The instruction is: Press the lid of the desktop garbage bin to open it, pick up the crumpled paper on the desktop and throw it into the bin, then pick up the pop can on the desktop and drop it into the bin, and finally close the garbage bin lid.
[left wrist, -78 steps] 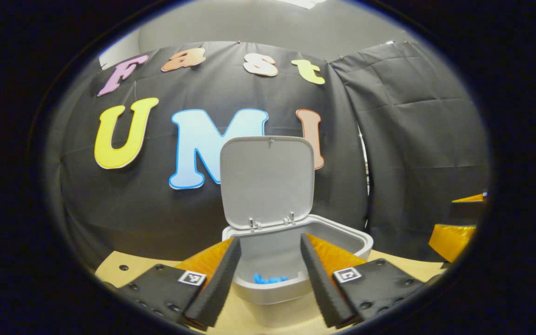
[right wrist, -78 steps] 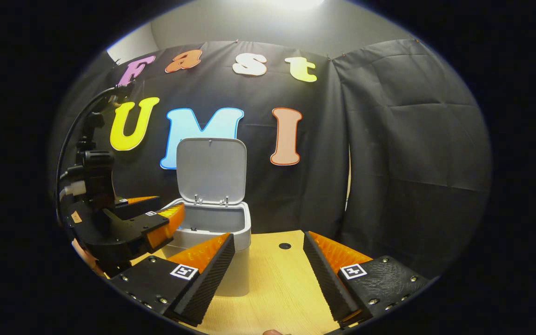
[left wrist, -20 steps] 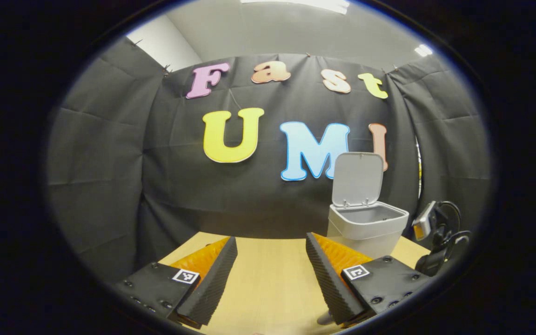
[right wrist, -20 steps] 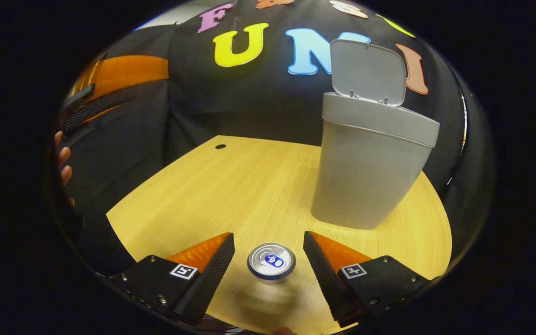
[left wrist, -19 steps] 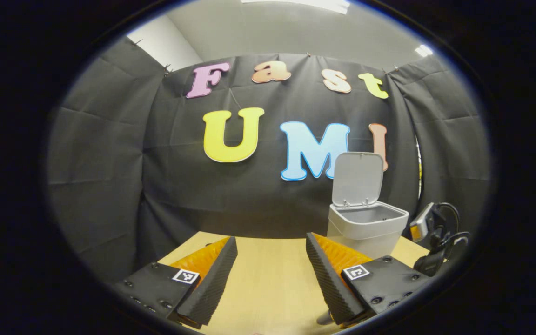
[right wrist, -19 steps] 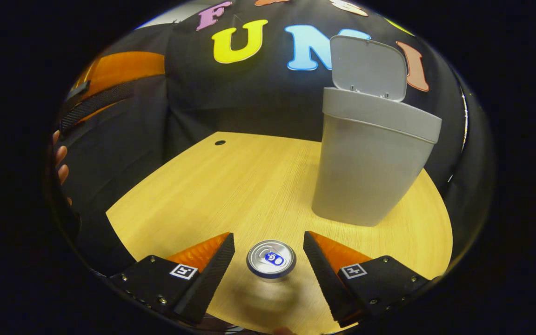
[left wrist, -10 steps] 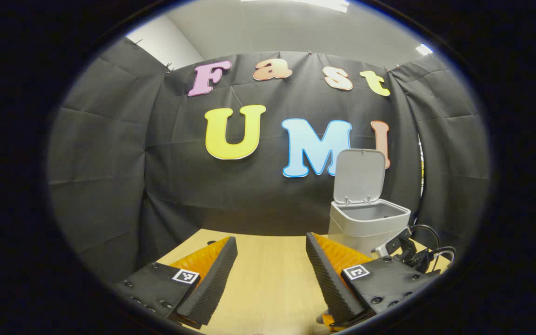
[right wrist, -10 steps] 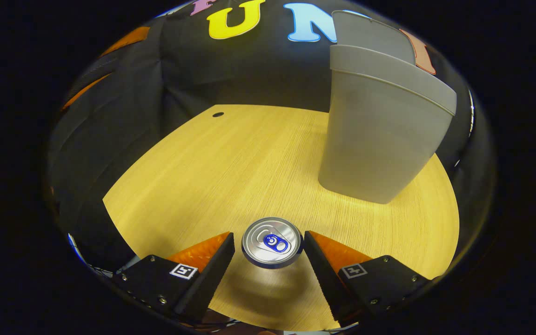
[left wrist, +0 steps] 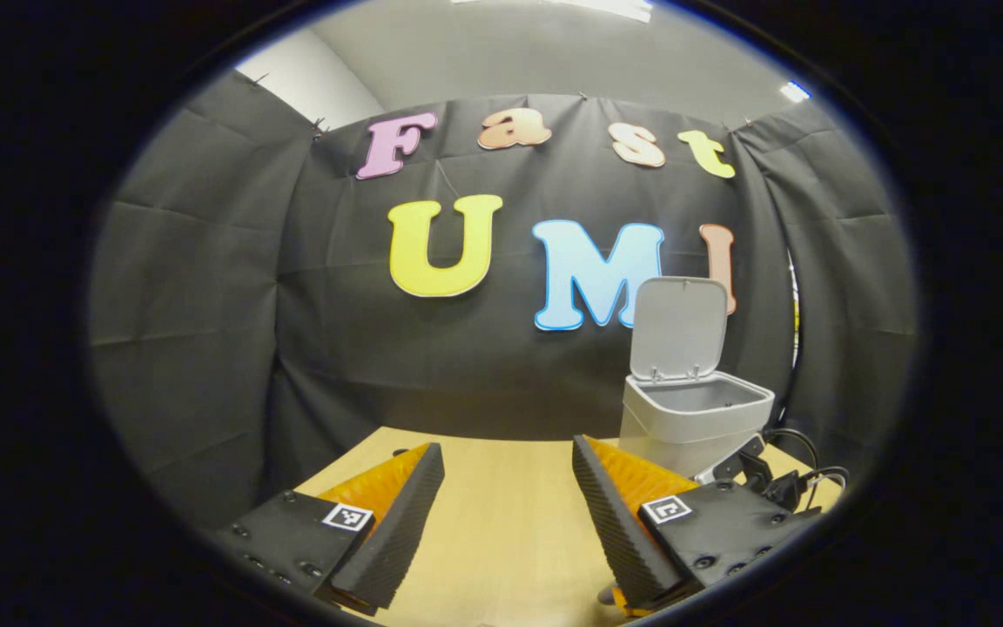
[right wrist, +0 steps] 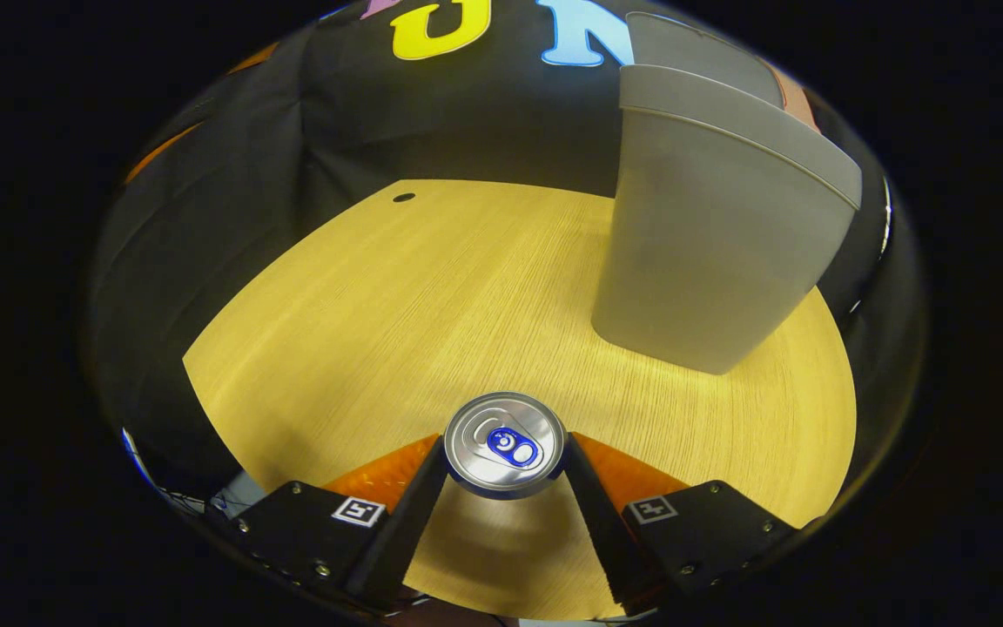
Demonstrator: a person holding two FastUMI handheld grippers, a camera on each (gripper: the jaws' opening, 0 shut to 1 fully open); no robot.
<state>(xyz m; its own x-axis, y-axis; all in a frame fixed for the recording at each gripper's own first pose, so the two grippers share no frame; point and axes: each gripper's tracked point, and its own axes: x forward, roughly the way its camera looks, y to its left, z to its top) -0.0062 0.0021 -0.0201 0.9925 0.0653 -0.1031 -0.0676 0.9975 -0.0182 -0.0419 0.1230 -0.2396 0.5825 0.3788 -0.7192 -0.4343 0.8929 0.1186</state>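
Note:
A silver pop can point(right wrist: 506, 442) stands upright on the wooden table point(right wrist: 362, 331), seen from above. My right gripper point(right wrist: 506, 455) is shut on it, one finger pressing each side. The grey bin point(right wrist: 710, 226) stands just beyond the can to the right, its lid point(right wrist: 702, 52) raised. In the left gripper view the same bin point(left wrist: 693, 422) is at the right with its lid point(left wrist: 678, 326) upright. My left gripper point(left wrist: 506, 514) is open above the table point(left wrist: 501, 488), nothing between its fingers. The bin's inside is hidden from here.
A small round hole point(right wrist: 403, 198) marks the far left of the tabletop. Black cloth walls close the booth behind and beside the table. The other gripper's body and cable point(left wrist: 784, 483) show low at the right, beside the bin.
My right gripper came down around the can and its fingers closed onto it. The left gripper has barely shifted.

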